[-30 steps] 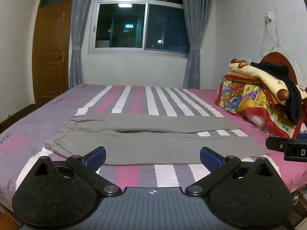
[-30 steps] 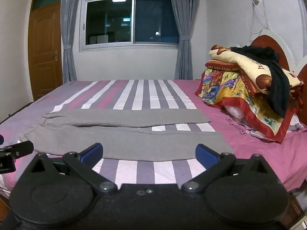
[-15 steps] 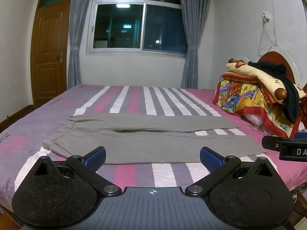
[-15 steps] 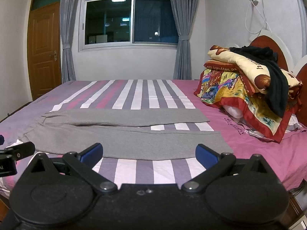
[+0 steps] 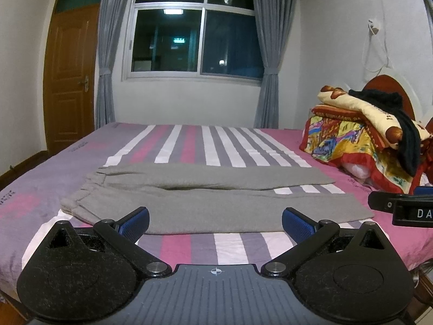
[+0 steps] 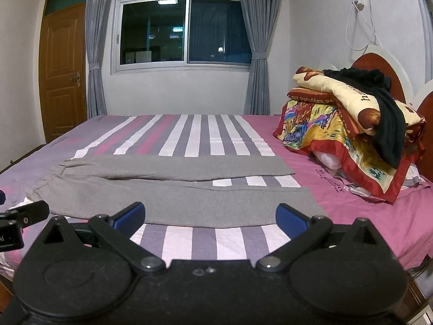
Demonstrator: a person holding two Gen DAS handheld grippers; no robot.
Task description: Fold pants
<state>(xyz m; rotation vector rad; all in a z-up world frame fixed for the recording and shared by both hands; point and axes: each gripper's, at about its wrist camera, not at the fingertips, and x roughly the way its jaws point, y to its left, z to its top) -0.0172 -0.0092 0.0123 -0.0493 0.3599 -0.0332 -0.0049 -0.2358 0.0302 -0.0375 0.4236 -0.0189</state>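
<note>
Grey pants (image 5: 205,203) lie flat across the striped bed (image 5: 216,146), waistband to the left, both legs stretched to the right with a narrow gap between them. They also show in the right wrist view (image 6: 184,197). My left gripper (image 5: 215,220) is open and empty, held just short of the near leg's front edge. My right gripper (image 6: 210,215) is open and empty, also just short of that edge, further to the right. The right gripper's side shows at the right edge of the left wrist view (image 5: 403,207).
A pile of colourful folded blankets (image 5: 360,146) with a black garment (image 5: 406,138) on top sits at the bed's right end by the headboard (image 6: 379,65). A window with curtains (image 5: 194,35) and a wooden door (image 5: 70,81) are behind the bed.
Both grippers have lowered and tilted slightly, so the pants and bed sit a little lower in each view. Both stay open. The pants have not moved.
</note>
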